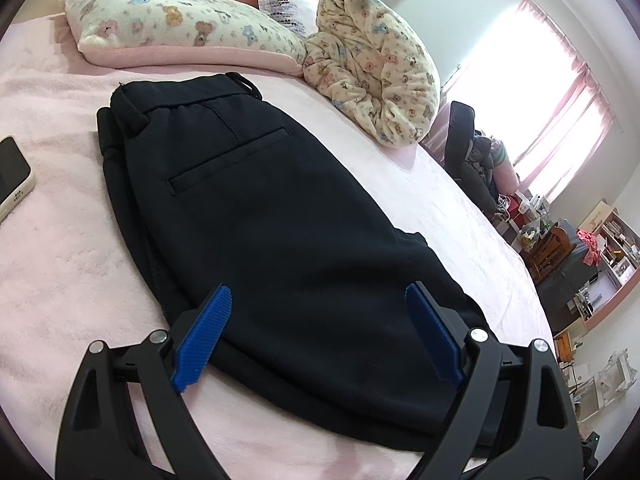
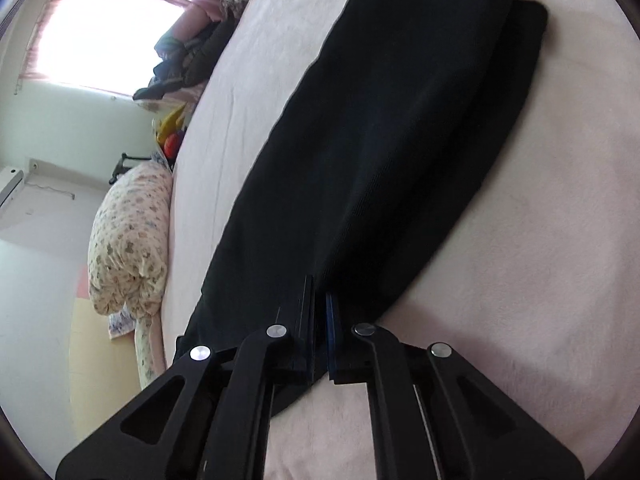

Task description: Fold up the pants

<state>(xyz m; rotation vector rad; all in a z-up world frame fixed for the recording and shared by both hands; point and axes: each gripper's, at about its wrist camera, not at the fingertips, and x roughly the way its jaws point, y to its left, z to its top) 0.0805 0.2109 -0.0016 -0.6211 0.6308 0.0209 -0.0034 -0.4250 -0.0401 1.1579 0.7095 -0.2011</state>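
Left wrist view shows a wide bed under a pink fleece blanket (image 1: 60, 272), its far edge dropping toward a cluttered room with a bright pink-curtained window (image 1: 552, 92). Black pants (image 1: 280, 220) lie folded mid-bed, waistband and back pocket at the far end, bare blanket on both sides. A floral pillow (image 1: 168, 24) and a bunched floral comforter (image 1: 380, 68) sit beyond the waistband, apart from it. A phone (image 1: 12, 176) rests at the left edge. The left gripper (image 1: 320, 336) stands wide, blue pads straddling the pants' near end. In the right wrist view, the right gripper (image 2: 320, 332) is pinched narrow on the pants' edge
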